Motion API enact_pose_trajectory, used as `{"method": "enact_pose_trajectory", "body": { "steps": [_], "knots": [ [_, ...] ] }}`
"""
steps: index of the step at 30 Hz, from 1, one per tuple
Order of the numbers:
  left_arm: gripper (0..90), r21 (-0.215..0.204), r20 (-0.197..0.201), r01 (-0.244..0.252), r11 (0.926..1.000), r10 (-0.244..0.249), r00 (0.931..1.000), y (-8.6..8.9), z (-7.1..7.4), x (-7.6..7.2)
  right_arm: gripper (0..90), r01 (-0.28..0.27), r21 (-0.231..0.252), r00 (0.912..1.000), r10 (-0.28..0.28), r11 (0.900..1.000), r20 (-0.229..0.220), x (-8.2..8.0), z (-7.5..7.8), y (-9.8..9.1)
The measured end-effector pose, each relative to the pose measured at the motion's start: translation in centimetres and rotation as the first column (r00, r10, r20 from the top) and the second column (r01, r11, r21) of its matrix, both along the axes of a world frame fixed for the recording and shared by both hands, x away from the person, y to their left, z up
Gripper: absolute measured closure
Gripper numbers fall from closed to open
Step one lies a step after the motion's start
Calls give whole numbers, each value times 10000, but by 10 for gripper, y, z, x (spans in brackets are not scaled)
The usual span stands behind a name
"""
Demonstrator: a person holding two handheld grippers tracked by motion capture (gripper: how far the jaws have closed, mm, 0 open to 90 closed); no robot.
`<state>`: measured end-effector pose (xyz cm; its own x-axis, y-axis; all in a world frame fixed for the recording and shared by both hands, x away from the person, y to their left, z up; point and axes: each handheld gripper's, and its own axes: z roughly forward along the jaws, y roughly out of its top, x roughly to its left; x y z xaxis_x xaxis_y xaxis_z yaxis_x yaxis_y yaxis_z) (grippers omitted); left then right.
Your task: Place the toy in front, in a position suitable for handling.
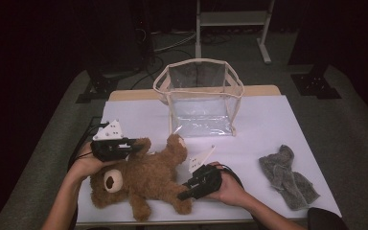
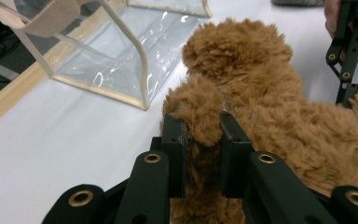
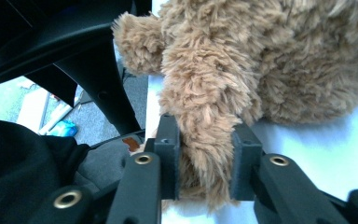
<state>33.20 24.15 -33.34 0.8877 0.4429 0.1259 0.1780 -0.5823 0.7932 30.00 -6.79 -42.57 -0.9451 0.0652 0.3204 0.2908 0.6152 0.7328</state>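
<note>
The white table [image 1: 268,120] holds a clear bag [image 1: 199,98] standing open at the back and a brown teddy bear [image 1: 143,179] lying near the front edge. The left gripper [image 1: 136,145] is clamped on one furry limb [image 2: 198,116]; the right gripper [image 1: 184,194] pinches another [image 3: 205,154]. The likely step is lifting the bear into the bag: raise both hands together, keep it level, and clear the rim before lowering.
</note>
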Motion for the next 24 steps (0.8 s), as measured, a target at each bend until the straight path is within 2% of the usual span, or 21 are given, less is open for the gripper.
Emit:
{"method": "enact_pose_trajectory", "body": {
  "steps": [2,4,6,8,9,10,12,14,15,17,18,20,21,22,24],
  "knots": [
    [765,-123,11,43,9999,-43,10000,1,2,-1,731,-70,-59,9999,71,10000,104,-1,3,0],
    [765,-418,132,78,9991,-72,9999,1,6,-4,742,-175,-137,9996,179,9998,226,-3,5,0],
    [766,-435,220,134,9990,-125,9997,1,10,-5,745,-261,-152,9994,264,9995,226,-4,7,0],
    [766,-452,388,229,9987,-212,9990,-2,19,-7,746,-356,-29,9983,357,9994,463,-8,21,-4],
    [766,-452,388,229,9987,-212,9990,-2,19,-7,746,-356,-29,9983,357,9994,463,-8,21,-4],
    [766,-495,499,309,9983,-284,9984,-6,23,-8,746,-325,63,9975,321,9995,626,-9,31,-10],
    [765,-586,627,442,9973,-405,9972,-10,29,-8,746,-247,90,9959,238,9997,868,-10,41,-19],
    [765,-716,677,500,9962,-452,9967,-13,32,-8,746,-213,109,9954,202,9997,935,-10,45,-22],
    [765,-838,762,657,9943,-593,9953,-19,37,-8,745,-93,129,9943,79,9999,1065,-10,55,-36],
    [765,-884,837,747,9933,-673,9942,-24,39,-8,745,-60,111,9937,47,9999,1124,-10,58,-41],
    [764,-901,891,1019,9907,-939,9916,-37,43,-6,745,61,157,9918,-80,9999,1279,-11,65,-56],
    [764,-866,914,1114,9900,-1035,9904,-42,44,-5,744,127,193,9912,-151,9997,1318,-11,68,-63],
    [764,-705,959,1306,9889,-1236,9877,-50,47,-3,744,197,197,9907,-221,9996,1343,-11,69,-69],
    [764,-714,1020,1578,9849,-1501,9834,-64,50,-1,744,432,191,9895,-455,9989,1375,-12,71,-86],
    [763,-743,1046,1805,9808,-1724,9795,-76,51,1,744,656,176,9877,-674,9977,1411,-12,72,-100]
  ]
}}
